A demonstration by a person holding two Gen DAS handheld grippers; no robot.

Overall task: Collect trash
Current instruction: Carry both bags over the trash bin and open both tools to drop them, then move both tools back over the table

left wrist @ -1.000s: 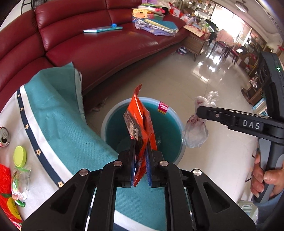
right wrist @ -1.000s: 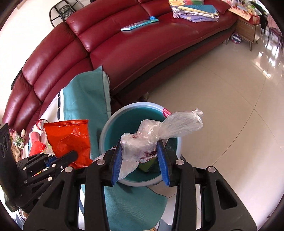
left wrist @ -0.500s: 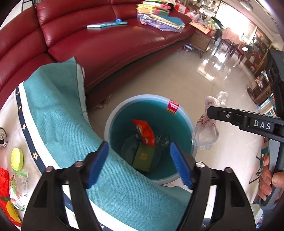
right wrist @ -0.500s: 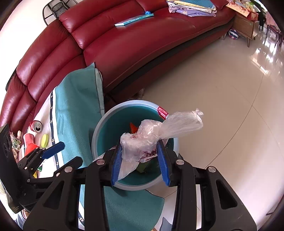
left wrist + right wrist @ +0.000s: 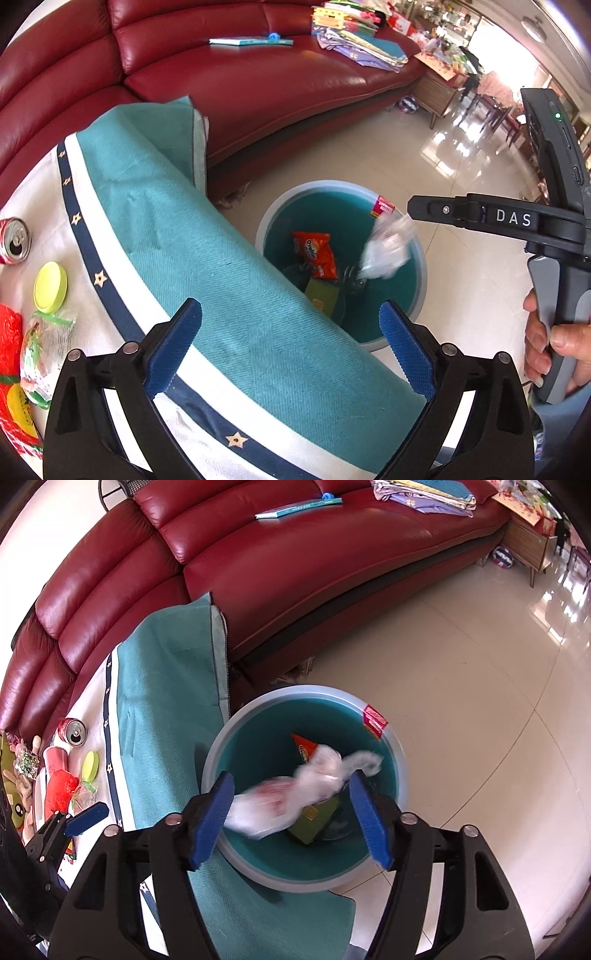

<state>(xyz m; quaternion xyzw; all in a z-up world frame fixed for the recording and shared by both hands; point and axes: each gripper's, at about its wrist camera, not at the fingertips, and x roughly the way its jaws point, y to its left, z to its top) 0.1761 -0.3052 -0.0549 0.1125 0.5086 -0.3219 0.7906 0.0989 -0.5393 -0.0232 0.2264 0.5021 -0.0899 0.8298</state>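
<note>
A round bin with a teal inside and a pale rim stands on the floor by the table. An orange snack packet and a green box lie at its bottom. My left gripper hangs over the teal cloth with its jaws still opening and nothing between them. Above the bin, my right gripper has its jaws opening. A clear plastic bag, blurred, drops between them without being pressed. In the left wrist view the plastic bag sits just under the right gripper's finger.
On the white and teal tablecloth lie a red can, a yellow lid, a clear wrapper and red packaging. A red sofa curves behind, and tiled floor lies to the right.
My left gripper opened and the orange packet fell into the bin. My right gripper then opened and the plastic bag slipped down toward the bin. Both grippers shifted a little and lower.
</note>
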